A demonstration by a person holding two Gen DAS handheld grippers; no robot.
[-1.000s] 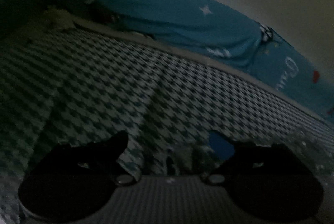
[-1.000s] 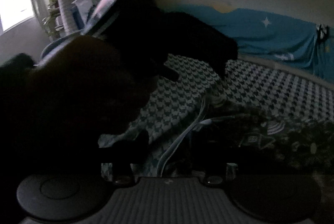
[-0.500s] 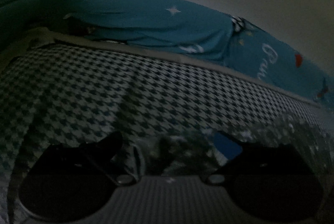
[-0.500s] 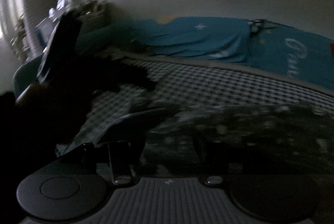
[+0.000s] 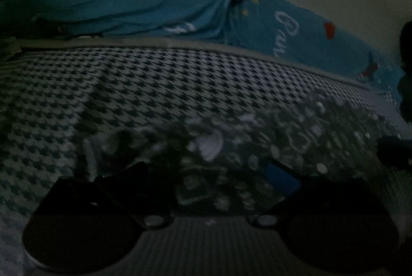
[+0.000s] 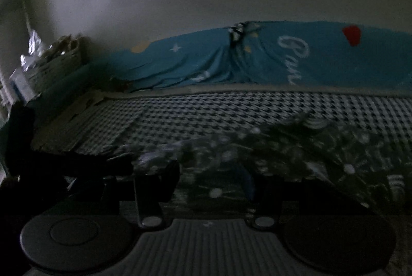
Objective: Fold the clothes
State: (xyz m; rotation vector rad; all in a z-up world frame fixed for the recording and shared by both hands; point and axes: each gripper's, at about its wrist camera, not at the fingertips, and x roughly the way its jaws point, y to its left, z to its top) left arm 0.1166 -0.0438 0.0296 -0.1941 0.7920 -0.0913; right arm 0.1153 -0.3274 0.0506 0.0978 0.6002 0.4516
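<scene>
One dark patterned garment between each gaping hand-held gripper's fingers, grip uncertain.

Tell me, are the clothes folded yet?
Not yet. Nothing looks folded: the dark flower-print garment lies crumpled on the houndstooth bedcover. In hand: the left claw and the right claw each have that cloth between their fingers, though it is too dark to tell if they are pinching it. Left to do: spread it flat, then make every fold. No finished pile is in view.
</scene>
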